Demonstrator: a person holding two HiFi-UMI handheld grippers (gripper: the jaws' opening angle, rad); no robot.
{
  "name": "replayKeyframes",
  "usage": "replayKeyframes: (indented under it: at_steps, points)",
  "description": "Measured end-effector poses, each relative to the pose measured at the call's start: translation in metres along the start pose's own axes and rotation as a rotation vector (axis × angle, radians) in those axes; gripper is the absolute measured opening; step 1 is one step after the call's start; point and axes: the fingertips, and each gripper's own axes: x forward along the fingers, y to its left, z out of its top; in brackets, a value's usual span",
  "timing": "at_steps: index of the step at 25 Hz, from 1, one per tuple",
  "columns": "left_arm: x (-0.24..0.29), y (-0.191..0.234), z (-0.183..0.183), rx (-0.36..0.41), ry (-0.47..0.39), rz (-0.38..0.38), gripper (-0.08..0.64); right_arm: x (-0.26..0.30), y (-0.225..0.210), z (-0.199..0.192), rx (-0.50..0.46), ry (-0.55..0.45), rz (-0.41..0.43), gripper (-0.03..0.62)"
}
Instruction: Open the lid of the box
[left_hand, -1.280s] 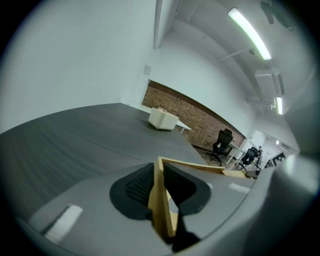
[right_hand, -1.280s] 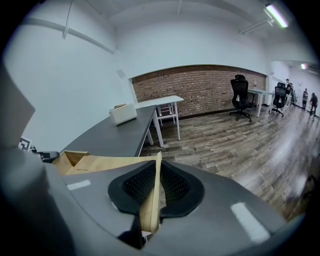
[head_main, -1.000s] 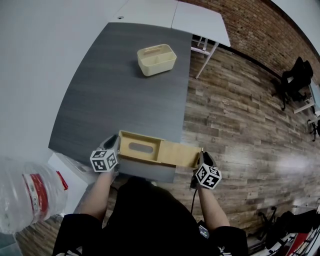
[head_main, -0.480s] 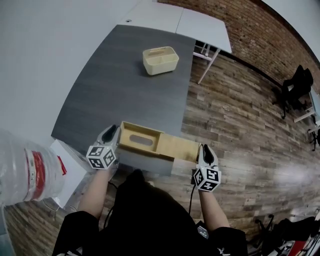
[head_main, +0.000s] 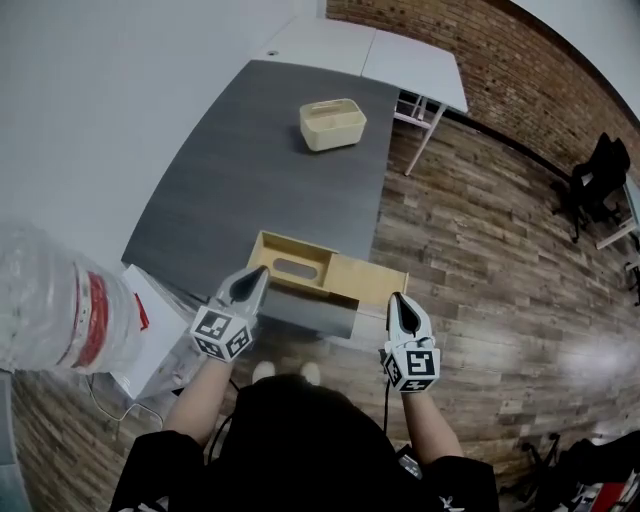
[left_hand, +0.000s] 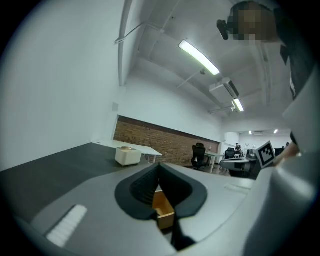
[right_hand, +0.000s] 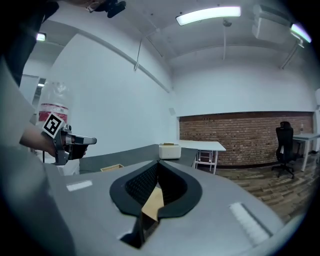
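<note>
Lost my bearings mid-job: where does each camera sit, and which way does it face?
Head view: on the person's head, facing steeply down at the dark table and wooden box; shows both arms, left gripper and right gripper.
Left gripper view: on the left gripper, along its shut jaws towards the brick wall; right gripper's marker cube at right.
Right gripper view: on the right gripper, along its shut jaws, same way; left gripper at left.
Shared: all three show the box and the cream caddy.

I see a cream bin (head_main: 333, 124) far out on the dark counter (head_main: 250, 180), a white table (head_main: 400, 60) beyond it, a clear water bottle (head_main: 60, 310) at left, and a black office chair (head_main: 597, 170) on the wood floor (head_main: 480, 250).
</note>
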Motion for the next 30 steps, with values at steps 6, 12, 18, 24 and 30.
replayKeyframes:
  at_steps: [6,12,18,24,30]
  points:
    - [-0.017,-0.018,0.0,-0.022,-0.02,-0.049,0.0,-0.016,0.022,-0.009,0.035,0.004,-0.018,0.003]
    - [-0.047,-0.018,0.003,-0.015,-0.035,-0.097,0.0,-0.028,0.063,-0.002,0.048,-0.018,-0.019,0.003]
    - [-0.069,-0.025,0.008,0.022,-0.077,-0.15,0.0,-0.041,0.087,-0.001,0.089,-0.034,-0.006,0.002]
    - [-0.075,-0.032,0.005,-0.006,-0.093,-0.198,0.0,-0.048,0.095,-0.006,0.08,-0.03,-0.011,0.002]
    - [-0.074,-0.026,0.008,-0.042,-0.098,-0.2,0.0,-0.047,0.096,-0.003,0.073,-0.03,-0.021,0.001]
